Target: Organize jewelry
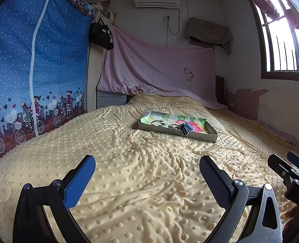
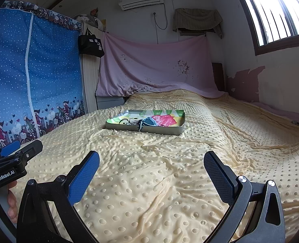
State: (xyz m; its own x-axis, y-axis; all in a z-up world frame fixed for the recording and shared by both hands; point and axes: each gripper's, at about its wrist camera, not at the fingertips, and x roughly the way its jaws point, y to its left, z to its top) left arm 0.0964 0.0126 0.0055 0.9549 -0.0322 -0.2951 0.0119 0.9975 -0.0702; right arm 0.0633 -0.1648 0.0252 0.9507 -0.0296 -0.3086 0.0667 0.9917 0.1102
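A shallow grey box lid [image 1: 202, 137] [image 2: 161, 130] with a colourful lining lies on the yellow dotted bedspread, far ahead of both grippers. Inside it lie a dark hoop-like jewelry piece [image 1: 157, 122] [image 2: 123, 121] at the left, and a dark blue hair clip [image 1: 185, 129] [image 2: 146, 122] near the middle. My left gripper [image 1: 147, 169] is open and empty, low over the bedspread. My right gripper [image 2: 151, 163] is open and empty, beside it to the right. Each gripper shows at the edge of the other's view, the right one [image 1: 291, 168] and the left one [image 2: 15, 151].
The yellow bedspread [image 1: 129, 162] [image 2: 169, 172] covers the bed. A blue fabric wardrobe [image 1: 34, 70] [image 2: 28, 77] stands at the left. A pink sheet [image 1: 159, 70] hangs at the head. A wall with a window [image 2: 281, 10] is at the right.
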